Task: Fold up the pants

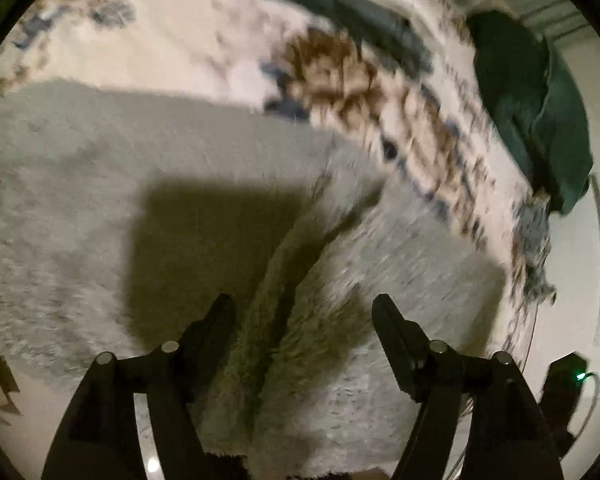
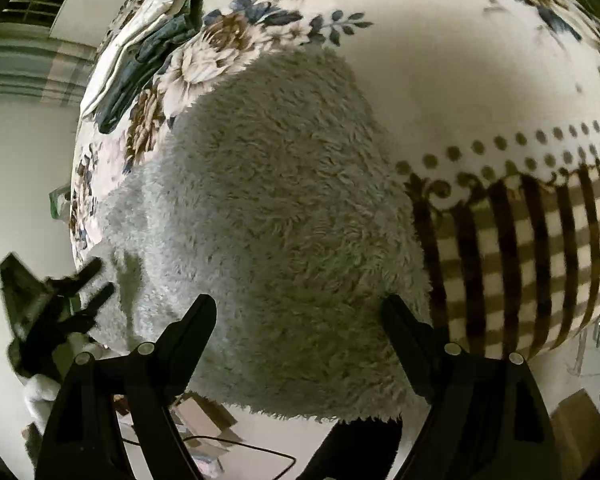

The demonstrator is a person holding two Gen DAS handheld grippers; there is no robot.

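Fleecy grey pants (image 2: 276, 216), blurred leftward, lie beneath both spread, empty grippers (image 1: 304, 312) (image 2: 300, 312).

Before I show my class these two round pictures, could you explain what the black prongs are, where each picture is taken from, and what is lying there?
Each picture comes from a small fisheye camera on a handheld two-finger gripper, looking along its fingers. A person holds one in each hand.

The left gripper and the right gripper both stand open, holding nothing. The right view also catches the left gripper from the side.

Below them lie fluffy grey pants on a flowered blanket, with a raised fold between the left fingers. Further back lies a pile of folded clothes.
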